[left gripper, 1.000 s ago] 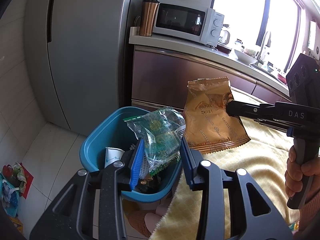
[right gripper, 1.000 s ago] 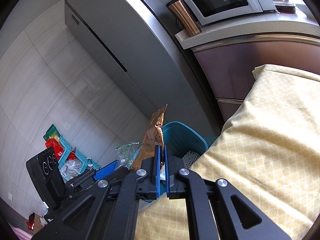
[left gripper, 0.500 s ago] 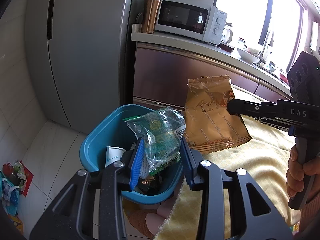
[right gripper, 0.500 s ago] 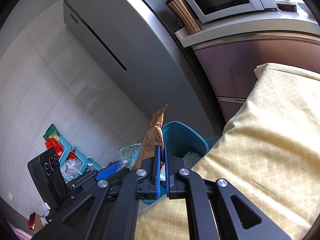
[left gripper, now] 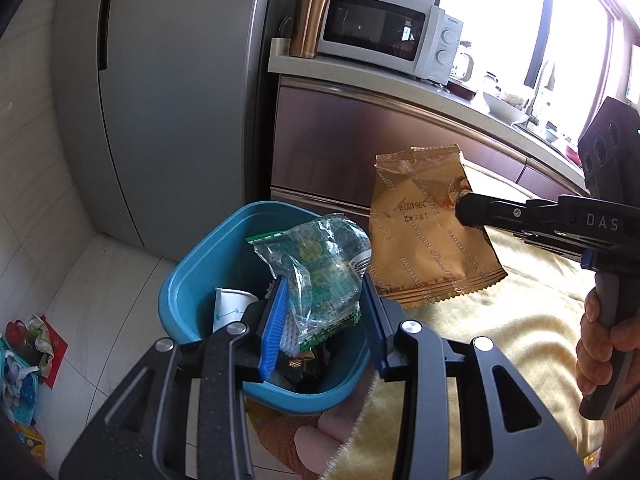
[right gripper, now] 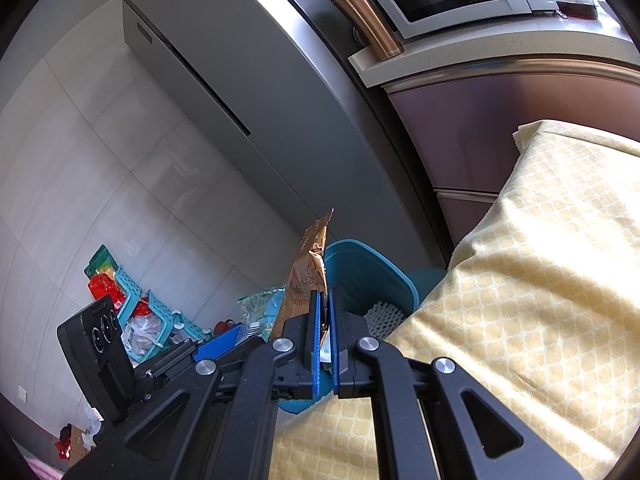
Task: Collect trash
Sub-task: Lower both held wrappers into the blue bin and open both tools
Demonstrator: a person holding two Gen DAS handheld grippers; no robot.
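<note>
A blue trash bin (left gripper: 208, 264) stands on the floor by the table's edge, with a paper cup (left gripper: 230, 308) and wrappers inside. My left gripper (left gripper: 322, 312) is above the bin, shut on a clear green-printed plastic wrapper (left gripper: 320, 264). My right gripper (right gripper: 325, 320) is shut on a gold snack bag (left gripper: 424, 248), held in the air just right of the bin over the table's edge. In the right wrist view the bag (right gripper: 308, 268) shows edge-on, with the bin (right gripper: 368, 280) behind it and the left gripper (right gripper: 218, 344) low on the left.
A yellow tablecloth (left gripper: 500, 320) covers the table at right. A grey fridge (left gripper: 172, 80) stands behind the bin, beside a counter with a microwave (left gripper: 384, 36) and copper tumbler (left gripper: 310, 20). Baskets and litter (right gripper: 136, 308) lie on the tiled floor.
Both grippers have kept their holds and barely moved. The view has shifted slightly, with the gold bag a touch higher and further right.
</note>
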